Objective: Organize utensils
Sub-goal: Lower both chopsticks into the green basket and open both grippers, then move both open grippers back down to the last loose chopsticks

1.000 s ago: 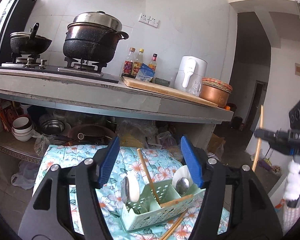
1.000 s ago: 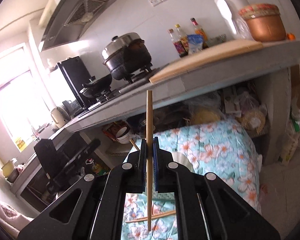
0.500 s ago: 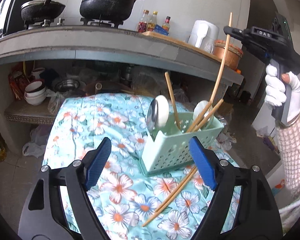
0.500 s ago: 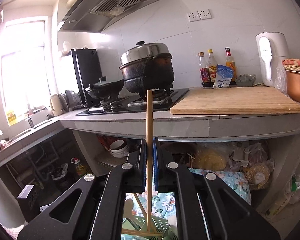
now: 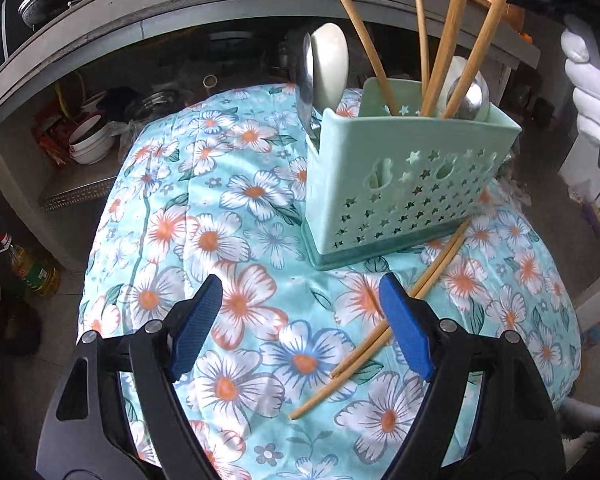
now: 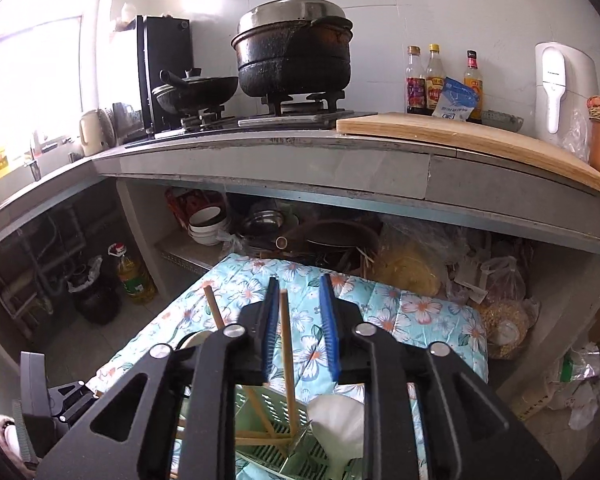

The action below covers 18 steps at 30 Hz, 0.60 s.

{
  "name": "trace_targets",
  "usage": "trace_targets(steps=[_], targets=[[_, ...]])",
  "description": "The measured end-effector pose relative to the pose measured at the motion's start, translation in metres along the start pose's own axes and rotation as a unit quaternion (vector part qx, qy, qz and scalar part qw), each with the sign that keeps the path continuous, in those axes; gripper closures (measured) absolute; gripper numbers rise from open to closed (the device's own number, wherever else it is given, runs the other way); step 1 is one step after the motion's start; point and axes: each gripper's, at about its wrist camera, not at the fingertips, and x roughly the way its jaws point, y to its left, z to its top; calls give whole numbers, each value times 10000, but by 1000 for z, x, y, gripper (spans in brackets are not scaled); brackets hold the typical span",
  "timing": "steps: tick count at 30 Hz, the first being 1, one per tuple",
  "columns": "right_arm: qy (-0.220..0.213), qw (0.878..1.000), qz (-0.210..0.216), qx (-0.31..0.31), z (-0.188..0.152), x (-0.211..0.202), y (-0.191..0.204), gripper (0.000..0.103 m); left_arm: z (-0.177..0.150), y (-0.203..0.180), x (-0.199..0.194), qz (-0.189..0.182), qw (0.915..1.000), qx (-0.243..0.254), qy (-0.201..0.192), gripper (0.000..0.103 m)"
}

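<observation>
Green caddy point(image 5: 404, 184) sits on the floral cloth point(image 5: 236, 240), chopsticks and spoons upright inside; two loose chopsticks point(image 5: 380, 320) lie on the cloth at its base. Right gripper point(image 6: 300, 320) jaws have just opened, released chopstick point(image 6: 286, 344) standing between them, down in the caddy. Left gripper point(image 5: 300, 328) wide open, empty, over the cloth. Behind: concrete counter point(image 6: 300, 164), black pot point(image 6: 296, 52) on the stove, bowls on the shelf beneath.

One green utensil basket point(image 5: 400, 184) stands on the floral cloth point(image 5: 204, 240), with four chopsticks point(image 5: 446, 40) upright in it and two spoons point(image 5: 328, 60) at its left end; further spoon bowls at the right end are hard to count. Two loose chopsticks point(image 5: 380, 332) lie on the cloth. The counter carries two black pots point(image 6: 294, 52), three bottles point(image 6: 434, 78) and one cutting board point(image 6: 460, 136).
</observation>
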Motion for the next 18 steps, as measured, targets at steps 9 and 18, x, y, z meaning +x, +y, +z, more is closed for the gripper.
trace_targets(steps=[9, 18], targets=[[-272, 9968, 87, 742, -10, -52, -29, 67, 3, -12, 9, 226, 9995, 182, 123, 26], [198, 9839, 196, 1763, -73, -83, -54, 67, 3, -13, 12, 382, 9989, 203, 179, 26]])
